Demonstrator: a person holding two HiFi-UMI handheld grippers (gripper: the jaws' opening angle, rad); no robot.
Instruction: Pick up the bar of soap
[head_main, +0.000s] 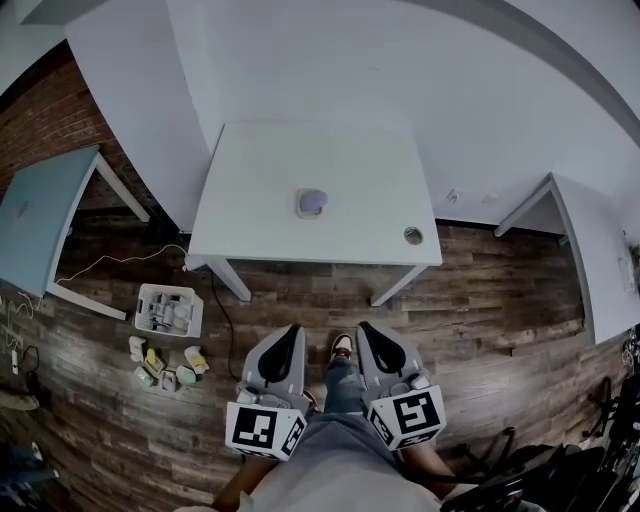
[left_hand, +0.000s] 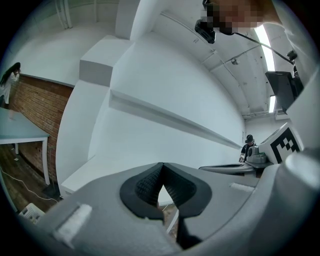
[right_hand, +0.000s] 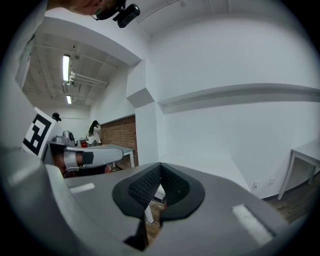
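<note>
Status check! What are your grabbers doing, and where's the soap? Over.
Left gripper shut, empty. Right gripper shut, empty. Bar of soap on white table ahead, untouched. Nothing seen in the way.

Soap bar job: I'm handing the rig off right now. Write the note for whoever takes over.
Left claw: shut, nothing in it.
Right claw: shut, nothing in it, level with the left one in the head view.
Bar of soap: lavender, near the middle of the white table, apparently on a small white dish. Both claws are well short of the table's near edge.
Done: nothing; the soap is untouched.
Left: step up to the table, open one claw, close it on the soap, lift.
</note>
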